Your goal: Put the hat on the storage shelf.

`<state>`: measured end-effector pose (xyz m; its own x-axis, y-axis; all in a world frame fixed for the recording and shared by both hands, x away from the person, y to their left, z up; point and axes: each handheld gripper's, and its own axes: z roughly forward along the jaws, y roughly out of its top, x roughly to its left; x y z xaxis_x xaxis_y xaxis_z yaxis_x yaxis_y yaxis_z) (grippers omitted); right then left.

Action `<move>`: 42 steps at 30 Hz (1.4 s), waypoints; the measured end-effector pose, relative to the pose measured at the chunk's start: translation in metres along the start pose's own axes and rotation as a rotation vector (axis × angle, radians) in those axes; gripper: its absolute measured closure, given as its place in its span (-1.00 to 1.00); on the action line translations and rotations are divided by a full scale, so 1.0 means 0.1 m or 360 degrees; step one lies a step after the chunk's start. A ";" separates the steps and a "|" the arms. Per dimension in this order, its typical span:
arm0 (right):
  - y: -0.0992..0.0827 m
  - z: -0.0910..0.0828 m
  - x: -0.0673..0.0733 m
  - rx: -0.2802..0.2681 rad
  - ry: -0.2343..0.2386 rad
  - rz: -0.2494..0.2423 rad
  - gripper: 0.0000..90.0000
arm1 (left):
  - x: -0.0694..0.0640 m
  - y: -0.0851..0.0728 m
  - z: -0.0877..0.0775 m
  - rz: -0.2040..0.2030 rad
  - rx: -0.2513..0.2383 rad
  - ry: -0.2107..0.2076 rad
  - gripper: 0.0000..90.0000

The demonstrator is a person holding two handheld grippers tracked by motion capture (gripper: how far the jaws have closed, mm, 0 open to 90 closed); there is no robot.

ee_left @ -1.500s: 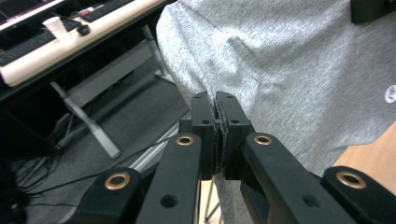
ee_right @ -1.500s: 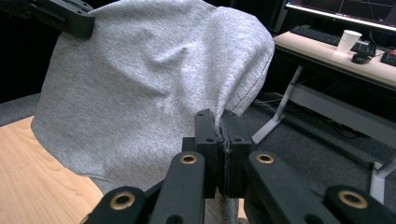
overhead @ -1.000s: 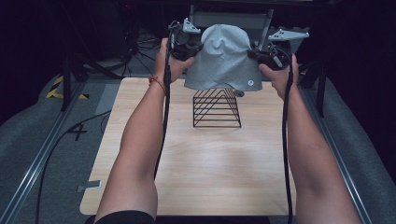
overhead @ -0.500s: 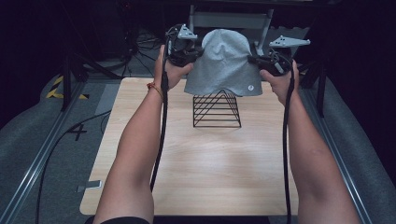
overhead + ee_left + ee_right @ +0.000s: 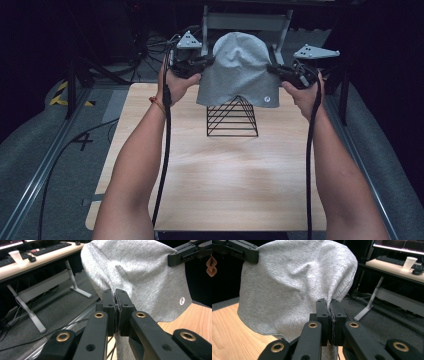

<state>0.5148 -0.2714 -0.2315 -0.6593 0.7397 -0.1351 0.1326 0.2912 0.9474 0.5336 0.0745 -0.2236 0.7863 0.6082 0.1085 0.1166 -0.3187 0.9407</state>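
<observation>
A grey knit hat [image 5: 237,70] hangs stretched between my two grippers above the far part of the wooden table [image 5: 215,180]. Its lower hem covers the peak of a black wire rack [image 5: 232,120] that stands on the table. My left gripper [image 5: 210,61] is shut on the hat's left edge, and its jaws [image 5: 115,293] pinch the grey fabric [image 5: 140,272]. My right gripper [image 5: 272,70] is shut on the right edge, with the cloth [image 5: 289,277] caught between its closed jaws [image 5: 328,302]. A small round logo [image 5: 267,99] shows near the hem.
Behind the table stands a grey metal frame [image 5: 245,22]. A desk with keyboards and a paper cup [image 5: 409,262] lies beyond the table. Cables trail across the grey floor at the left [image 5: 75,145]. The table's near half is bare wood.
Both hands have brought the hat a little nearer and lower, and the hem now hangs over the top of the wire rack. Both grips hold unchanged.
</observation>
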 end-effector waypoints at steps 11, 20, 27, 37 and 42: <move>-0.13 -0.06 0.11 0.0009 0.0041 -0.0051 0.95 | -0.13 -0.14 -0.09 0.0075 0.0011 -0.0048 0.94; -0.24 -0.06 0.07 0.0013 0.0033 -0.0018 0.95 | -0.09 -0.19 -0.10 0.0002 -0.0052 -0.0062 0.94; -0.23 -0.15 0.03 -0.0009 0.0039 -0.0015 0.95 | -0.10 -0.17 -0.16 0.0012 -0.0049 -0.0089 0.94; -0.24 -0.25 0.07 0.0008 0.0037 -0.0036 0.95 | -0.13 -0.23 -0.20 0.0044 -0.0005 -0.0079 0.94; -0.30 -0.18 0.09 0.0038 0.0030 -0.0045 0.94 | -0.12 -0.34 -0.08 0.0041 0.0037 -0.0041 0.94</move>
<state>0.4913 -0.2848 -0.2561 -0.6769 0.7193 -0.1562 0.1311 0.3266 0.9360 0.5159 0.0837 -0.2543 0.8045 0.5809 0.1240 0.1099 -0.3507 0.9300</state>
